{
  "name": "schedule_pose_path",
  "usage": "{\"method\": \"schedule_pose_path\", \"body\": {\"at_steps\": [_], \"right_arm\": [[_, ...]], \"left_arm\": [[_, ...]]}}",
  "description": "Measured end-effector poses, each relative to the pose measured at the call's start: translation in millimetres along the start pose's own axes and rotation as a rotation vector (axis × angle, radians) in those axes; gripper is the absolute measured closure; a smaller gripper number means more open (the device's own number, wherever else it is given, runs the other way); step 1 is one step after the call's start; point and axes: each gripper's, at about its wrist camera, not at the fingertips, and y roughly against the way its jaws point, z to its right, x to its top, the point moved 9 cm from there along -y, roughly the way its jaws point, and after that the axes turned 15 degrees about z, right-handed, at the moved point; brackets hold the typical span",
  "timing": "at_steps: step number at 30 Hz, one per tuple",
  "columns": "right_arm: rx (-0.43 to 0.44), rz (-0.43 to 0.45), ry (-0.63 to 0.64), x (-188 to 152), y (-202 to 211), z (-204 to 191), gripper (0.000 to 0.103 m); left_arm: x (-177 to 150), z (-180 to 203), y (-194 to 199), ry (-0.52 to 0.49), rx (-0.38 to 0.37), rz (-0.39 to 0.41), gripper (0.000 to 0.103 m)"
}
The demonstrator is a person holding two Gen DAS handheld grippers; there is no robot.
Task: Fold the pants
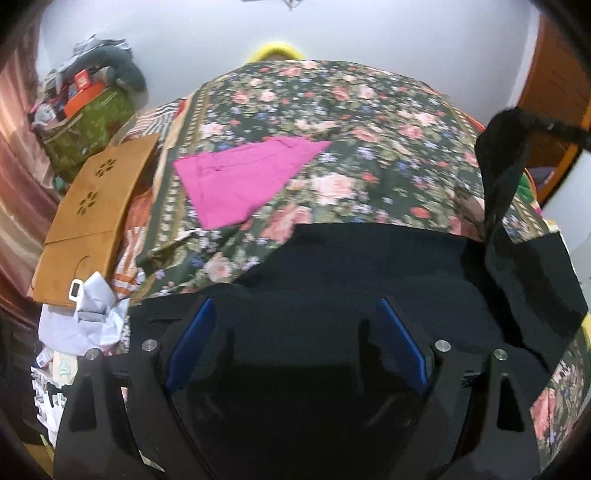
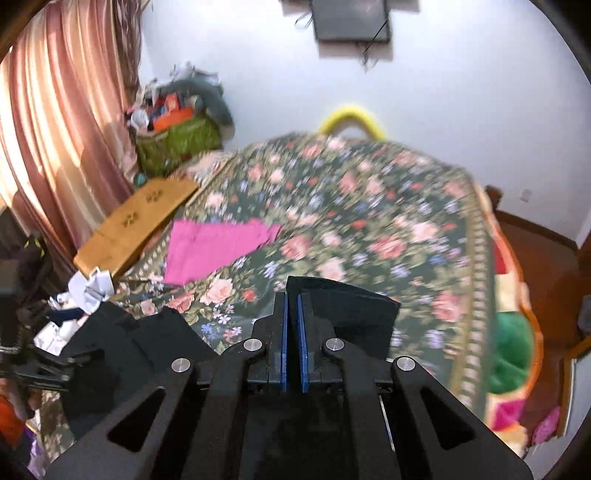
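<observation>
Black pants (image 1: 369,266) are spread across the near edge of the bed, on the floral bedspread (image 1: 332,110), and their long axis runs side to side across the left wrist view, from the lower left out to the right. Over on the right of that view one end of them is pulled up off the bed: a dark strip (image 1: 502,177) rises steeply and tapers to a point at the upper right.

The left gripper (image 1: 297,306) hangs over the dark cloth with its blue-padded fingers (image 1: 192,339) spread wide, and nothing is pinched between them. Whether the tips touch the fabric cannot be told, black on black.

Now the right wrist view: the right gripper (image 2: 291,295) has its fingers (image 2: 283,332) pressed together, clamped on a black flap of the pants (image 2: 351,310) that sticks out past the tips and to the right, held above the bedspread. The picture is blurred here.

Only this view shows the rest of the pants bunched at lower left (image 2: 140,339), with the left gripper's black frame (image 2: 44,365) beside it, plus a pink curtain (image 2: 62,110) and a dark frame on the wall (image 2: 351,18).

Both views catch a folded pink garment (image 1: 243,177) lying flat further up the bed, well apart from the pants, and a brown perforated board (image 1: 96,210) at the bed's left edge.
</observation>
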Motion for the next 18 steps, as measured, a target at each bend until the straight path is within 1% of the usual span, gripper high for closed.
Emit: {"method": "schedule_pose_path", "body": {"at_steps": [4,6,10,14,18], "right_arm": [[-0.039,0.041,0.017,6,43,17,0.099],[-0.061,0.06,0.017,6,67,28,0.099],[-0.085,0.078,-0.016,-2,99,48,0.099],[-0.12,0.066,-0.045,-25,125,69,0.099],[-0.151,0.033,-0.078,-56,147,86,0.099]], "left_arm": [[1,37,6,-0.042,-0.035,-0.002,0.014],[2,52,8,-0.047,-0.046,0.002,0.014],[1,88,9,-0.057,-0.094,-0.016,0.014],[-8,118,3,-0.1,-0.109,-0.051,0.014],[-21,136,-2,-0.11,-0.132,-0.092,0.014]]}}
